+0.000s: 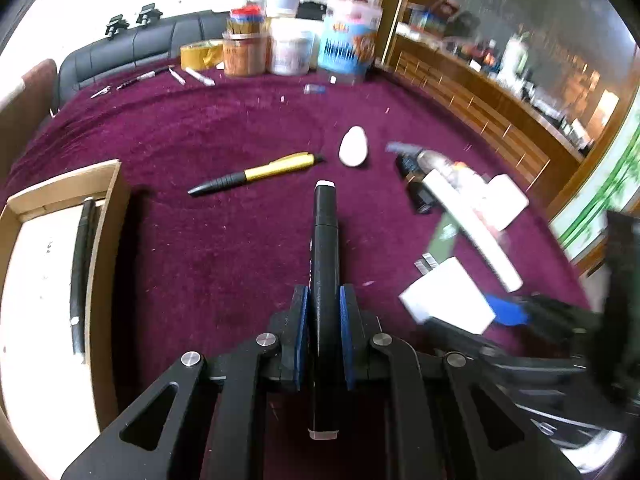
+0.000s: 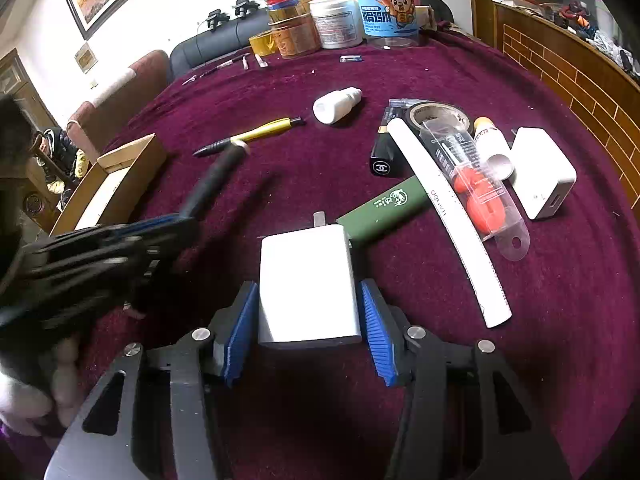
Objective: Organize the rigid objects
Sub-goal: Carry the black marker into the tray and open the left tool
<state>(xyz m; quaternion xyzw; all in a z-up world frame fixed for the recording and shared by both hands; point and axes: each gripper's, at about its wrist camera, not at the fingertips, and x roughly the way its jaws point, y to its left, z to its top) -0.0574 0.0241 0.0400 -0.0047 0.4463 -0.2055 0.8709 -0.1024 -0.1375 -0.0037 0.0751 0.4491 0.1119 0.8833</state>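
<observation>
We see a purple cloth (image 2: 320,184) strewn with clutter, a cardboard box (image 1: 60,264) at its left edge. Our left gripper (image 1: 324,328) angles down, clamped on a black marker (image 1: 325,264). Our right gripper (image 2: 306,328) straddles a white charger (image 2: 306,280), its pads standing just apart from the charger's sides.

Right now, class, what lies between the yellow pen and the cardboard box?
Only bare purple cloth lies between the yellow pen and the cardboard box, clearest in the left wrist view.
</observation>
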